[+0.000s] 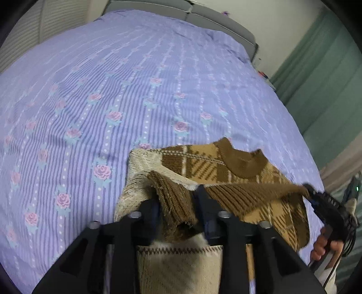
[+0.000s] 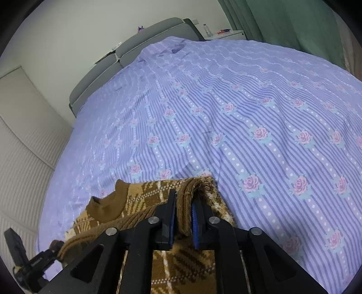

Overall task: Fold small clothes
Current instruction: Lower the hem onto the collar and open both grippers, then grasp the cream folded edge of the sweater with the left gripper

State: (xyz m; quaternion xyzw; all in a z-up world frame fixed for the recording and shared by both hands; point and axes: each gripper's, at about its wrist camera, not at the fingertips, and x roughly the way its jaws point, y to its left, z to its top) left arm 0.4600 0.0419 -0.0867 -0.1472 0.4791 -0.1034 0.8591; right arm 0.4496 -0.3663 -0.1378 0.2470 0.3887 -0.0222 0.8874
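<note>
A brown and tan plaid knit sweater (image 1: 203, 162) (image 2: 144, 196) lies on the bed at the near edge, brown collar (image 1: 242, 165) (image 2: 106, 205) facing up. Its ribbed brown hem (image 1: 248, 194) (image 2: 184, 210) is stretched across the body below the collar. My left gripper (image 1: 177, 199) (image 2: 52, 251) stands open with one end of the hem draped loosely between its fingers. My right gripper (image 2: 185, 196) (image 1: 311, 191) is open too, its blue pads (image 2: 194, 217) showing beside the other end of the hem. The sweater's cream inner side (image 1: 181, 266) shows below the left gripper.
A purple striped sheet with pink roses (image 1: 113, 90) (image 2: 248, 113) covers the bed. A grey headboard (image 1: 203, 18) (image 2: 135, 45) stands at the far end, a green curtain (image 1: 328, 79) (image 2: 282, 22) on the right. A person's hand (image 1: 323, 246) holds the right gripper. A white nightstand (image 2: 224, 34) carries a bottle.
</note>
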